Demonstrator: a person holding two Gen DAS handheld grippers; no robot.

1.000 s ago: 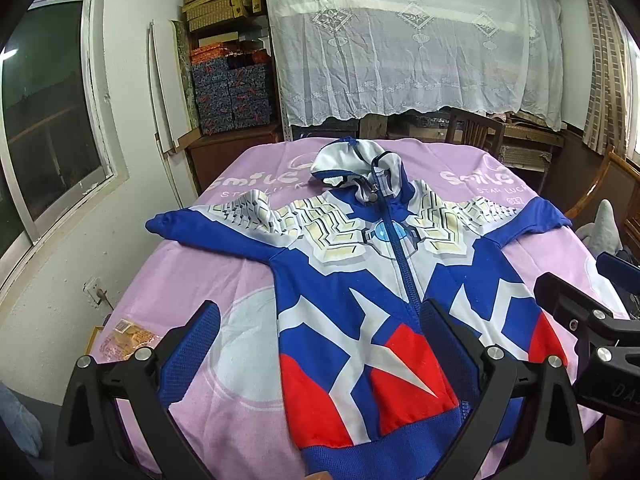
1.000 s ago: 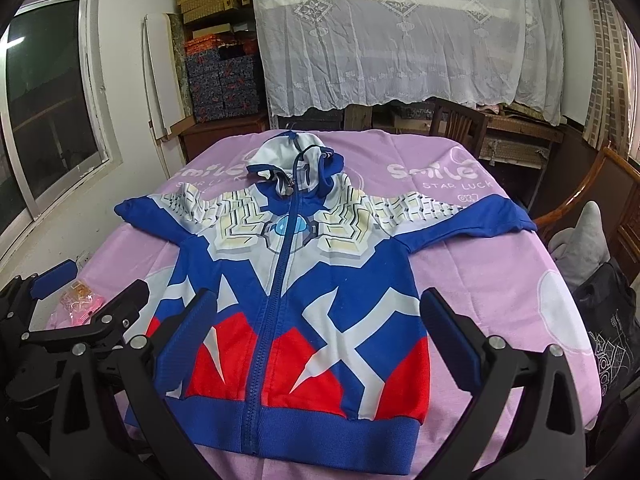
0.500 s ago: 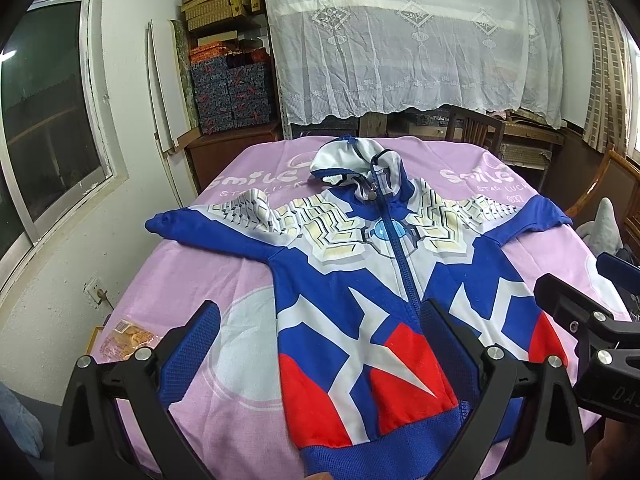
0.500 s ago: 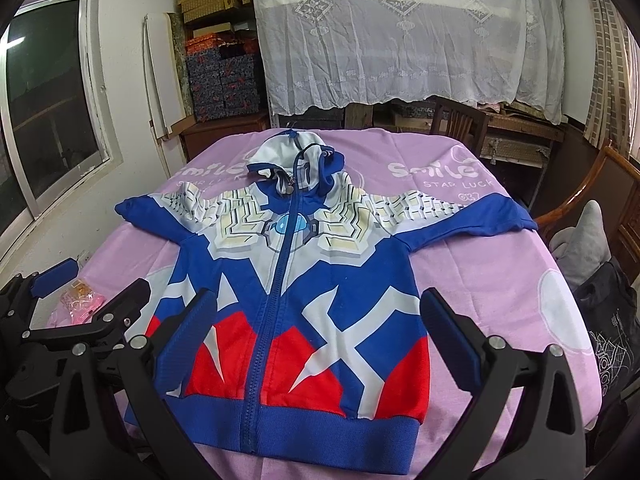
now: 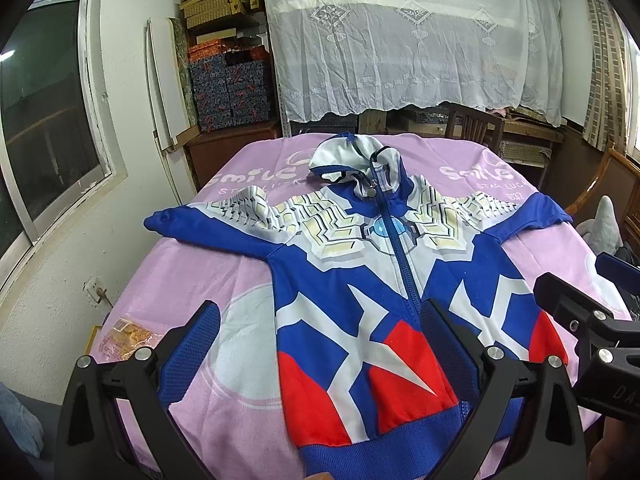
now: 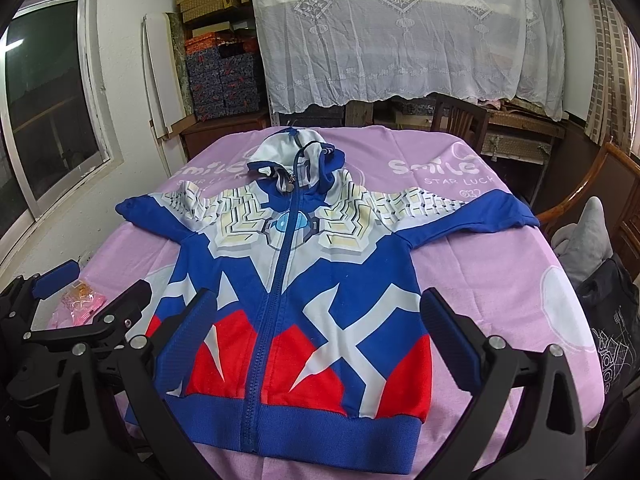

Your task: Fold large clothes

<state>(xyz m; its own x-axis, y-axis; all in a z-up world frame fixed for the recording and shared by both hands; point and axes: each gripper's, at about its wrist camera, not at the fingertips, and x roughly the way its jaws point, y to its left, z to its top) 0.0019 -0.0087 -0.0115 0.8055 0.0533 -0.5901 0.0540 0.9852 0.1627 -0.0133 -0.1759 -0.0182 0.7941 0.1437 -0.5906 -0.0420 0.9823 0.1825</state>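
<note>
A zipped hoodie point(image 5: 360, 280) in blue, red and white lies flat and face up on a table under a pink cloth point(image 5: 208, 272), sleeves spread to both sides, hood at the far end. The same hoodie point(image 6: 296, 292) fills the middle of the right wrist view. My left gripper point(image 5: 320, 344) hovers open above the hem's left half, holding nothing. My right gripper point(image 6: 316, 324) is open above the hem's right half, also holding nothing. Each gripper shows at the other view's edge: the right gripper point(image 5: 576, 304) and the left gripper point(image 6: 92, 292).
A snack packet point(image 5: 124, 338) lies on the cloth near the left front edge. A window and wall stand to the left. Stacked boxes point(image 5: 228, 92), a lace-draped shelf point(image 5: 400, 40) and wooden chairs point(image 6: 460, 120) sit beyond the table. A grey plush point(image 6: 584, 240) and dark bag point(image 6: 612, 320) are right.
</note>
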